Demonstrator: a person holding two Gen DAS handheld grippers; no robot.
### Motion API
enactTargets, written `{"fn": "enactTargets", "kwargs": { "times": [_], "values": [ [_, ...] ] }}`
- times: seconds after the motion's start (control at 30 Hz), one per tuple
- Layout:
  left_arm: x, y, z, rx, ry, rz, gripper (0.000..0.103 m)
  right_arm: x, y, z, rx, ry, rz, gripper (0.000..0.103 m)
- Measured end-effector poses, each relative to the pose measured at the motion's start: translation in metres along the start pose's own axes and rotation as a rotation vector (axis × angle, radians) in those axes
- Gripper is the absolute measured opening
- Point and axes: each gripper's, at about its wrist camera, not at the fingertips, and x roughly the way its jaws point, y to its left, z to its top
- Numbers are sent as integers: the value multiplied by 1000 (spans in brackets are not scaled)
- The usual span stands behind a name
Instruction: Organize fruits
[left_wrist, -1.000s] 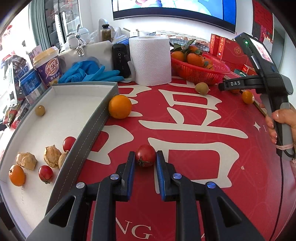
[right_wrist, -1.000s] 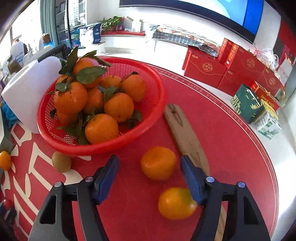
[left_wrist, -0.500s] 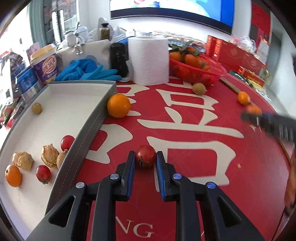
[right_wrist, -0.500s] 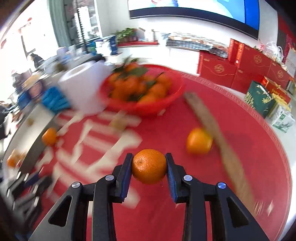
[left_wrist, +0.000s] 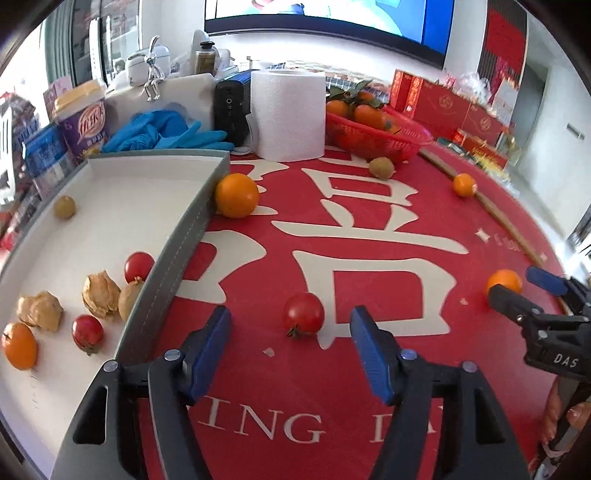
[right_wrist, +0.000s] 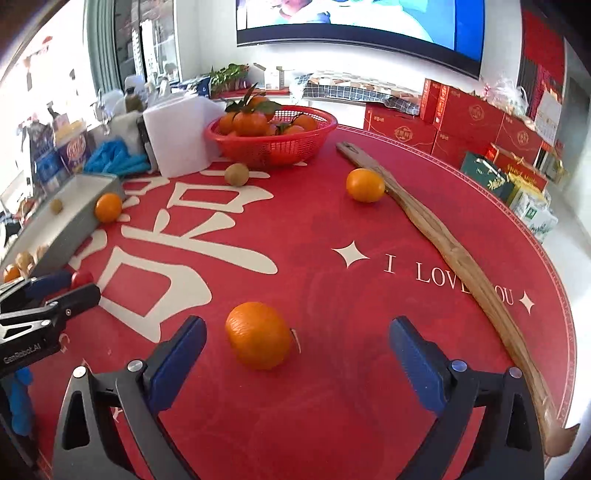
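— Where's the fruit right now?

— The cherry tomato (left_wrist: 303, 314) sits on the red mat (left_wrist: 369, 280), between the left gripper (left_wrist: 290, 341)'s blue pads, touching neither. Those jaws have just been opening and stand apart, nothing pinched.

— And the other hand?

— Same story on the right: a small orange (right_wrist: 258, 335) rests on the mat between the right gripper (right_wrist: 297, 350)'s fingers, nearer the left one but clear of both. Its jaws have just been opening too, and they are spread wide – gripping nothing.

— What's around them?

— To the left lies a grey tray (left_wrist: 177, 251) with a white floor. Inside it are two more cherry tomatoes, one (left_wrist: 138, 266) by the wall and one (left_wrist: 87, 332) nearer, three papery husked fruits (left_wrist: 100, 294), a small orange fruit (left_wrist: 19, 346) at the near end, and a little greenish-brown one (left_wrist: 64, 206) towards the far end. A bigger orange (left_wrist: 236, 194) lies on the mat, touching the tray's far outer corner.

— Further back?

— A red mesh basket (right_wrist: 295, 146) heaped with leafy mandarins, a brownish kiwi-like fruit (right_wrist: 236, 174) just in front of it, and a roll of white paper (left_wrist: 288, 114) to its left. Another orange (right_wrist: 365, 185) lies against a long wooden stick (right_wrist: 443, 243) that curves along the mat's right edge. Blue gloves (left_wrist: 162, 129) and a purple cup (left_wrist: 83, 123) sit beyond the tray; red boxes (right_wrist: 469, 122) are stacked far right.
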Motion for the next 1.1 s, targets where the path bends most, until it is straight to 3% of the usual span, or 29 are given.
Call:
{"fn": "enactTargets", "kwargs": {
  "times": [0.13, 0.2, 0.57, 1.1],
  "values": [
    [5, -14, 3, 30, 11, 36, 73, 17, 4, 2, -2, 66, -30, 99],
    [8, -19, 4, 27, 17, 41, 81, 20, 6, 3, 1, 79, -34, 101],
    [18, -15, 7, -4, 50, 53, 103, 23, 6, 3, 16, 80, -40, 102],
    [18, -15, 6, -2, 48, 56, 103, 23, 6, 3, 17, 79, -39, 102]
  ]
}}
